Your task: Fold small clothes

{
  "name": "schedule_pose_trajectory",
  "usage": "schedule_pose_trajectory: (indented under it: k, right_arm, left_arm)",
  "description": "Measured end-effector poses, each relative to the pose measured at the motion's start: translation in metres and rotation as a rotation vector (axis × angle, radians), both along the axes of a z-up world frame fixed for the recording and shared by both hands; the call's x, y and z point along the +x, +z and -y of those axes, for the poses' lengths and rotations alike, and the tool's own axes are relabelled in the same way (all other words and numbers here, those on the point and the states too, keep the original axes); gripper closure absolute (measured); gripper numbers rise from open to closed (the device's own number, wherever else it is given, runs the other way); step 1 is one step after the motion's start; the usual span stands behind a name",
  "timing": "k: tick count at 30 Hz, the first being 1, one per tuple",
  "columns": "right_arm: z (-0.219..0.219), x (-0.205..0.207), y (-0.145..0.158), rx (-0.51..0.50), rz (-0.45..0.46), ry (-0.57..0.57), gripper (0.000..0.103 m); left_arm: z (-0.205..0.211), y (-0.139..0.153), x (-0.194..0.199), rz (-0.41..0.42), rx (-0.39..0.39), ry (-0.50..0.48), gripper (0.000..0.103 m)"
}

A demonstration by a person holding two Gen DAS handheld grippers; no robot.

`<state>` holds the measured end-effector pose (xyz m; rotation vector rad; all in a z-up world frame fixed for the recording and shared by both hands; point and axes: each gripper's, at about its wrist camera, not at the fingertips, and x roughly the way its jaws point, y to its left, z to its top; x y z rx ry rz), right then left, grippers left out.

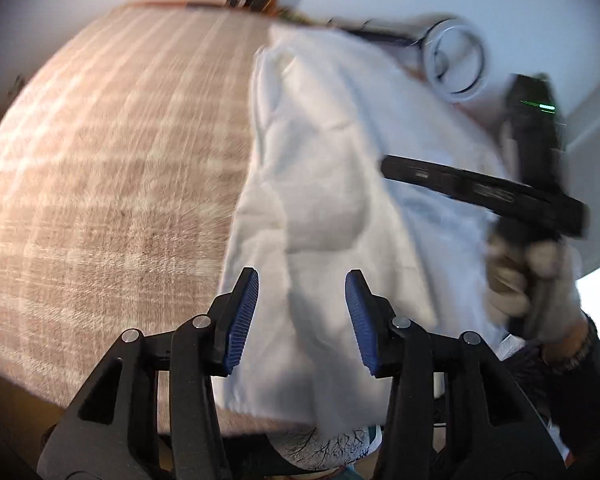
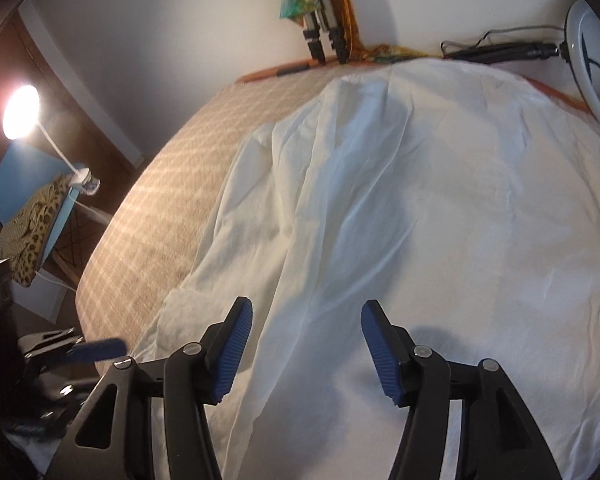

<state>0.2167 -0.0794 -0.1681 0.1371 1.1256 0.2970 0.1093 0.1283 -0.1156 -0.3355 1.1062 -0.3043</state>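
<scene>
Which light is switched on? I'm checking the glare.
The round lamp at the room's left edge glows; the ring light by the wall is dark.

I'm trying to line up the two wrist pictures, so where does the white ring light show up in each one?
Left wrist view: the white ring light sits upper right, just past the far edge of the white garment.
Right wrist view: the ring light is cut off at the far right edge, upper part.
Shared landmark: the plaid beige bedcover, left of the garment in both.
</scene>
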Motion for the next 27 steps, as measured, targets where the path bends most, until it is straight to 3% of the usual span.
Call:
schedule_pose_trajectory:
  k: [3, 4, 6, 10, 12, 16, 23, 25, 26, 27]
  right_arm:
    - [0.002, -0.006, -0.006, 0.027, -0.051, 0.001, 0.047]
    - [0.003, -0.008, -0.008, 0.034, -0.063, 0.002, 0.051]
    - [0.005, -0.013, -0.011, 0.068, -0.088, 0.015, 0.065]
    - [0.003, -0.018, -0.018, 0.148, -0.111, 0.042, 0.092]
    - [0.006, -0.017, -0.022, 0.238, -0.128, 0.015, 0.098]
    - [0.009, -0.015, -0.023, 0.386, -0.128, -0.024, 0.100]
    - [-0.021, -0.021, -0.031, 0.145, -0.102, 0.041, 0.100]
    - [-0.023, -0.023, -0.024, 0.106, -0.091, 0.054, 0.087]
    - [-0.027, -0.023, -0.018, 0.102, -0.084, 0.060, 0.074]
    - [-0.024, -0.024, -0.010, 0.122, -0.071, 0.069, 0.070]
  left_arm:
    - [0.004, -0.013, 0.010, -0.037, -0.006, -0.013, 0.061]
    - [0.006, -0.017, 0.011, -0.049, -0.007, -0.017, 0.079]
    - [0.009, -0.019, 0.011, -0.043, 0.016, -0.020, 0.103]
    - [0.010, -0.012, 0.011, -0.007, 0.008, 0.011, 0.103]
    - [0.007, -0.002, 0.008, 0.032, 0.001, 0.028, 0.103]
    - [-0.006, 0.022, 0.001, 0.100, 0.055, 0.060, 0.103]
    - [-0.002, 0.005, -0.001, 0.071, 0.228, 0.110, 0.103]
    - [0.002, 0.010, -0.007, 0.104, 0.259, 0.118, 0.103]
    - [0.004, 0.017, -0.015, 0.129, 0.242, 0.120, 0.103]
    - [0.006, 0.023, -0.021, 0.147, 0.205, 0.115, 0.101]
